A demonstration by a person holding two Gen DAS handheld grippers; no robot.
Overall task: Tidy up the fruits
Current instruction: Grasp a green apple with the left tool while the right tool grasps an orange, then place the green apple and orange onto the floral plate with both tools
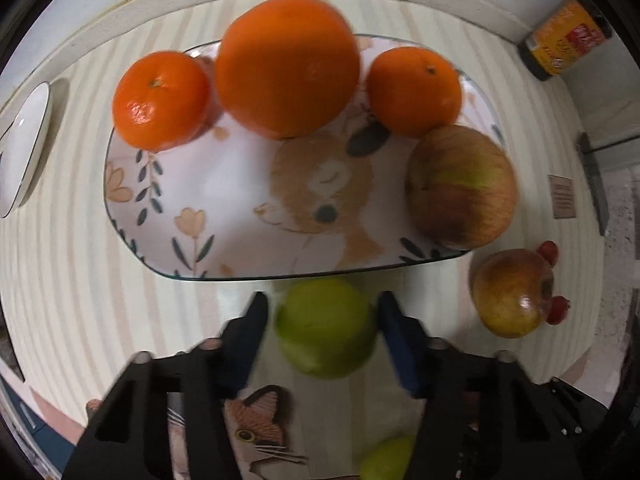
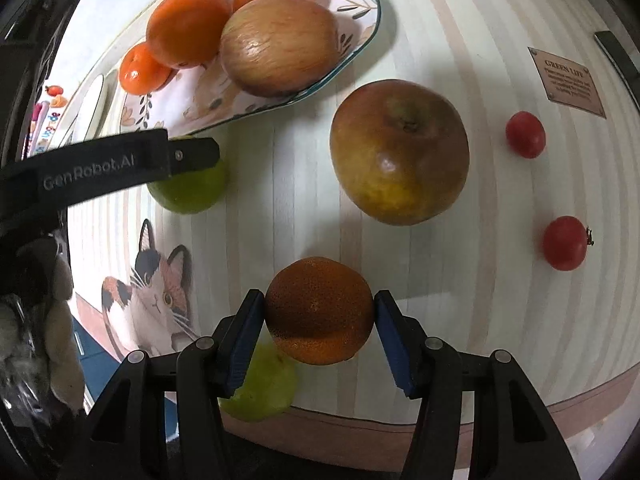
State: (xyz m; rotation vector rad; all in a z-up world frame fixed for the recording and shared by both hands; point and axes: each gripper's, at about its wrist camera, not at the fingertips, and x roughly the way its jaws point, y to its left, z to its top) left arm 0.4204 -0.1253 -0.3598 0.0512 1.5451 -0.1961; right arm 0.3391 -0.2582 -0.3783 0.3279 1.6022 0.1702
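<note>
Left gripper (image 1: 323, 312): points down at the mat. A green fruit (image 1: 326, 328) sits between its 2 blue pads. The right pad touches the fruit. The left pad looks just beside it, but the picture is blurry there, so I cannot tell if it squeezes yet.
Right gripper (image 2: 319, 312): clamped on a small dark orange (image 2: 319, 310). Both blue pads press its sides.
Green fruit: on the striped mat (image 1: 80, 280), just in front of the plate's near rim.
Plate (image 1: 224, 184): white, with a fox and flowers painted on it. It lies on the mat.
On the plate: 1 big orange (image 1: 287, 66) at the back, with a small orange on its left (image 1: 161, 100) and another on its right (image 1: 414, 92). A red and green apple (image 1: 460, 186) sits at the right end, touching the right small orange.
Brown apple (image 2: 399, 152): on the mat, off the plate, near its right end.
Cherry tomatoes: 2 red ones (image 2: 525, 134) (image 2: 565, 243) on the mat, to the right of the brown apple.
Second green fruit (image 2: 266, 388): on the mat near its front edge, partly hidden behind the right gripper's left finger.
Cat picture (image 2: 154, 296): printed on the mat, left of the small dark orange.
White dish (image 1: 24, 148): at the left edge of the mat.
Yellow jar (image 1: 566, 38): lying on its side, far back on the right.
</note>
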